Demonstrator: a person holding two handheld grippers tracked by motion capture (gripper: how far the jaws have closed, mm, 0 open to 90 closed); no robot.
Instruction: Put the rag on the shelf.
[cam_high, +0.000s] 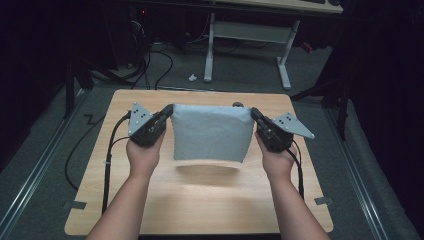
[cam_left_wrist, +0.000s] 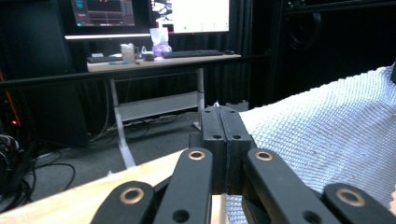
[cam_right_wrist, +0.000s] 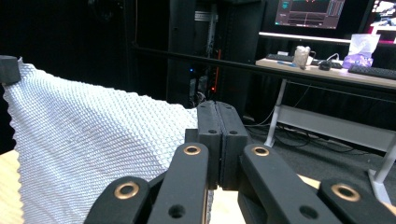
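A light grey waffle-textured cloth (cam_high: 210, 132) hangs stretched in the air above the wooden table (cam_high: 200, 200), casting a shadow below it. My left gripper (cam_high: 169, 110) is shut on the cloth's upper left corner. My right gripper (cam_high: 253, 113) is shut on its upper right corner. In the left gripper view the jaws are pressed together (cam_left_wrist: 224, 126) with the cloth (cam_left_wrist: 327, 135) spreading off to the right. In the right gripper view the closed jaws (cam_right_wrist: 217, 121) pinch the cloth (cam_right_wrist: 93, 144), which runs left toward the other gripper's tip (cam_right_wrist: 8, 63).
A white-legged desk (cam_high: 245, 35) stands on the floor beyond the table, with cables (cam_high: 150, 60) on the floor at the left. Monitors (cam_left_wrist: 149, 14) and a keyboard (cam_left_wrist: 191, 53) sit on that desk. Metal rails (cam_high: 40, 165) flank the table.
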